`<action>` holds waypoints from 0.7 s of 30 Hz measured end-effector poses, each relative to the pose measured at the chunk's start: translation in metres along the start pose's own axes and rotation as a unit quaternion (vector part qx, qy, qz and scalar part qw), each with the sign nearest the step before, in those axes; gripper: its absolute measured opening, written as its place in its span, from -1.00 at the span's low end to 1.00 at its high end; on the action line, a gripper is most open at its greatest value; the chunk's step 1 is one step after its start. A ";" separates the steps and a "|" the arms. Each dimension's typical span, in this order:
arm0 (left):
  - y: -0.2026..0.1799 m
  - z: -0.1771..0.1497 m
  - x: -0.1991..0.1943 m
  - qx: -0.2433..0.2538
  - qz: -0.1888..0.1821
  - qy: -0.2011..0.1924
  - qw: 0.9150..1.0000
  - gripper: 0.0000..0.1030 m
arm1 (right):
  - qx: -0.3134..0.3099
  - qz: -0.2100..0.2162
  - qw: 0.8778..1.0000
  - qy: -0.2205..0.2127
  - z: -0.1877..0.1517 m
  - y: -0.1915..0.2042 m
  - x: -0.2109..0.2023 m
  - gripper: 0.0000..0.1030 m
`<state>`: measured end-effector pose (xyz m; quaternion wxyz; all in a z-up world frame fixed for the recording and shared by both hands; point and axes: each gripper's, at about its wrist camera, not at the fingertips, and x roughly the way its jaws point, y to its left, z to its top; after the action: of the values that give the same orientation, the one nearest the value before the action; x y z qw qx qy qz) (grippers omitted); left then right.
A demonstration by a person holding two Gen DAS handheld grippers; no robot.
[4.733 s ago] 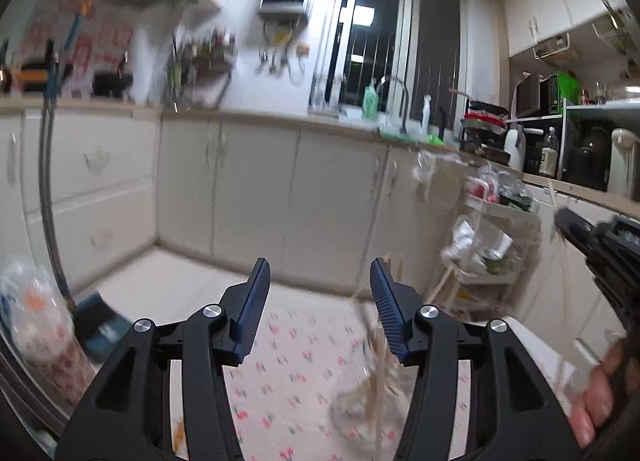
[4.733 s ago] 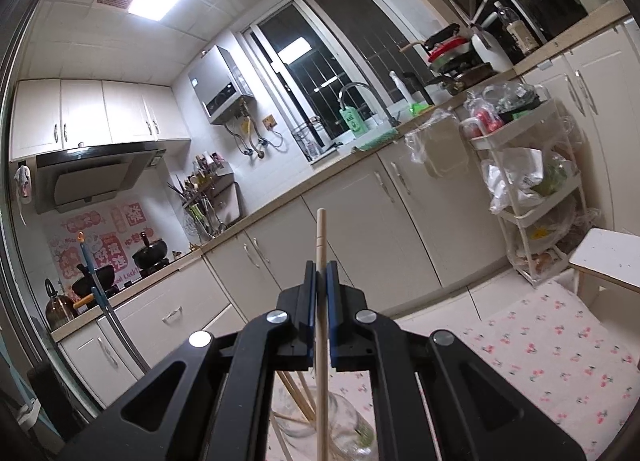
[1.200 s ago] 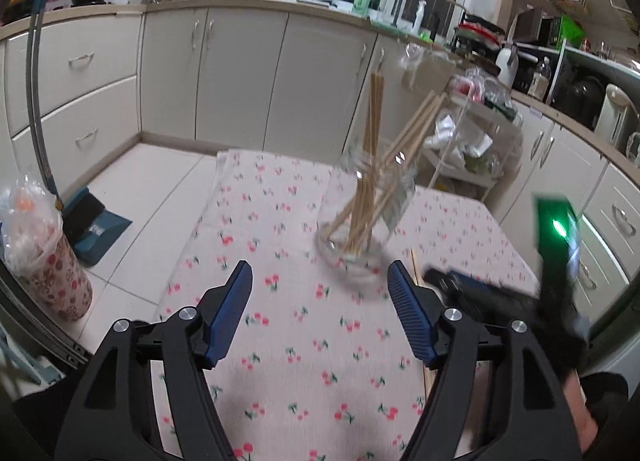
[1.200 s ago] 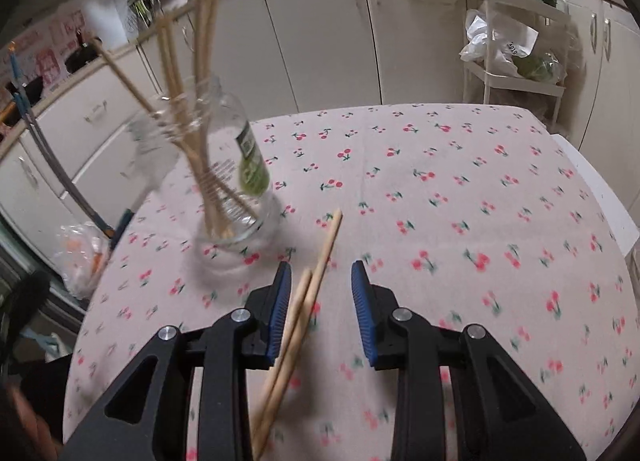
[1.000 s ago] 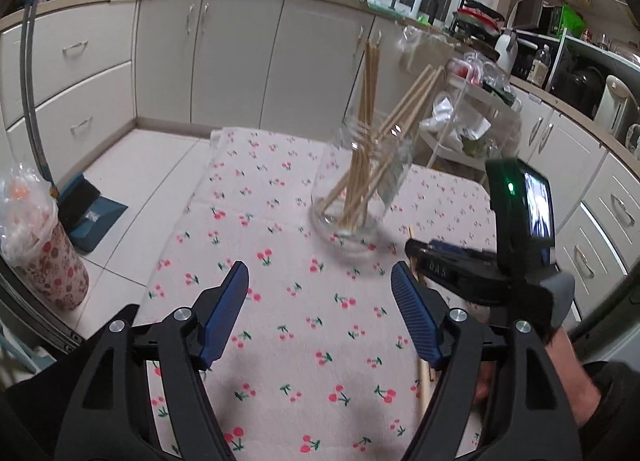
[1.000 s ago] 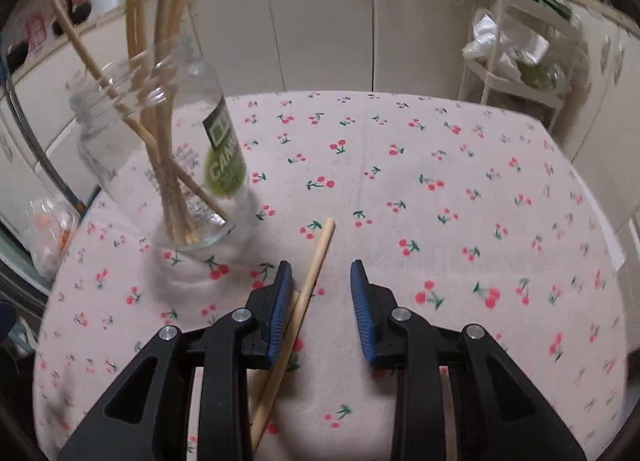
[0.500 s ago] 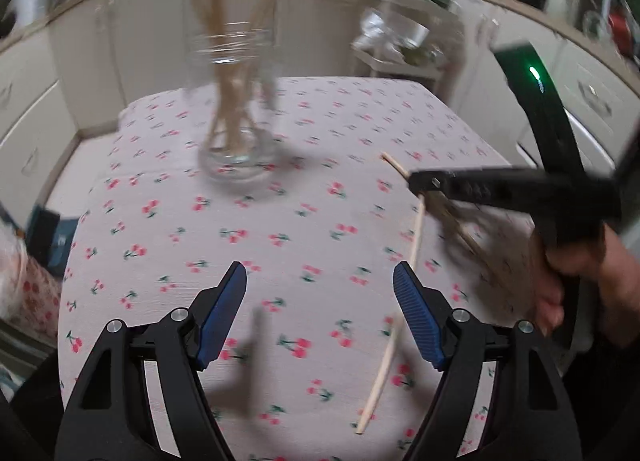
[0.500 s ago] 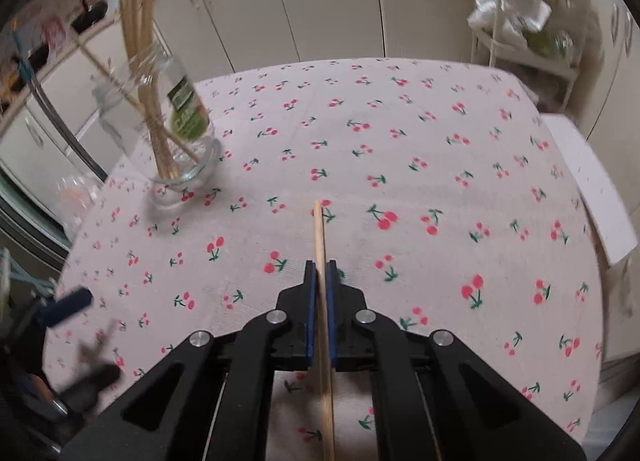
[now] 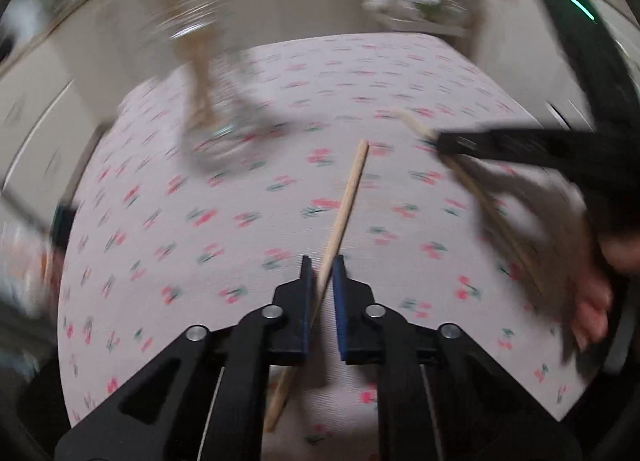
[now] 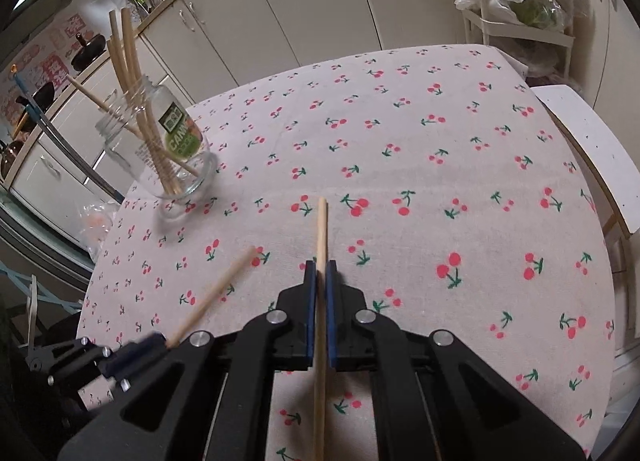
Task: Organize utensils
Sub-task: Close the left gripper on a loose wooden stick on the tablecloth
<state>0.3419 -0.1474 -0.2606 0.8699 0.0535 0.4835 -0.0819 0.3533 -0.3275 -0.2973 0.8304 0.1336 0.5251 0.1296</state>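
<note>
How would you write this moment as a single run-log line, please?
left gripper: shut on chopstick | right gripper: shut on second chopstick | jar: upright on tablecloth, holding sticks

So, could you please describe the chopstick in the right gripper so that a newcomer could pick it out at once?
Start at the cherry-print tablecloth, with the glass jar of chopsticks near its far left corner. At the near edge, the right gripper clamps one chopstick pointing straight ahead. Unlike the slanted chopstick in the left gripper, it lies dead centre between the fingers.

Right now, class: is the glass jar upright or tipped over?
Upright. The glass jar stands on its base on the cherry-print cloth, mouth upward, with chopsticks sticking out the top.
</note>
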 end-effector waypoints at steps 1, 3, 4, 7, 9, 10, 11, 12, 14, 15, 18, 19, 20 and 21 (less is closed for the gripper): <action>0.009 -0.002 -0.002 -0.022 0.005 0.001 1.000 -0.85 | -0.003 0.000 1.000 0.001 -0.001 0.002 0.000 -0.89; 0.023 -0.008 -0.005 -0.057 0.006 0.003 0.998 -0.85 | -0.011 0.009 1.000 0.010 -0.003 0.007 0.000 -0.89; 0.029 -0.011 -0.007 -0.065 -0.005 0.005 0.998 -0.85 | -0.016 0.006 1.000 0.010 -0.004 0.009 0.000 -0.89; 0.030 -0.011 -0.009 -0.047 -0.017 0.008 0.999 -0.83 | -0.024 -0.002 1.000 0.006 -0.001 0.012 0.000 -0.89; 0.028 -0.005 -0.008 -0.036 -0.023 0.005 0.999 -0.75 | -0.019 -0.009 1.000 0.003 0.002 0.010 0.000 -0.78; 0.027 0.001 -0.006 -0.031 -0.024 0.002 0.999 -0.68 | -0.018 -0.010 1.000 0.001 0.004 0.009 0.001 -0.70; 0.024 0.008 -0.005 -0.026 -0.025 -0.004 0.999 -0.56 | -0.018 -0.012 1.000 -0.001 0.005 0.009 0.001 -0.55; 0.021 0.013 -0.003 -0.023 -0.023 -0.010 0.999 -0.40 | -0.023 -0.016 1.000 -0.003 0.007 0.011 0.002 -0.54; 0.017 0.026 0.002 -0.021 -0.018 -0.020 0.999 -0.27 | -0.032 -0.021 0.999 -0.003 0.009 0.014 0.004 -0.54; 0.016 0.030 0.004 -0.021 -0.017 -0.019 0.999 -0.22 | -0.038 -0.027 0.999 -0.001 0.011 0.016 0.006 -0.54; 0.018 0.041 0.016 -0.028 -0.012 -0.013 0.999 -0.20 | -0.062 -0.044 0.997 -0.002 0.014 0.024 0.013 -0.54; 0.021 0.045 0.020 -0.032 -0.010 -0.010 0.999 -0.20 | -0.071 -0.050 0.996 -0.003 0.015 0.027 0.015 -0.54; 0.024 0.047 0.023 -0.036 -0.008 -0.010 0.999 -0.20 | -0.077 -0.055 0.995 -0.005 0.016 0.029 0.016 -0.54; 0.027 0.049 0.027 -0.043 -0.005 -0.009 0.999 -0.20 | -0.086 -0.064 0.994 -0.007 0.016 0.031 0.018 -0.58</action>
<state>0.4021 -0.1315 -0.2575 0.8754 0.0132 0.4787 -0.0656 0.3727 -0.2937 -0.2945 0.8492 0.0285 0.5135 0.1196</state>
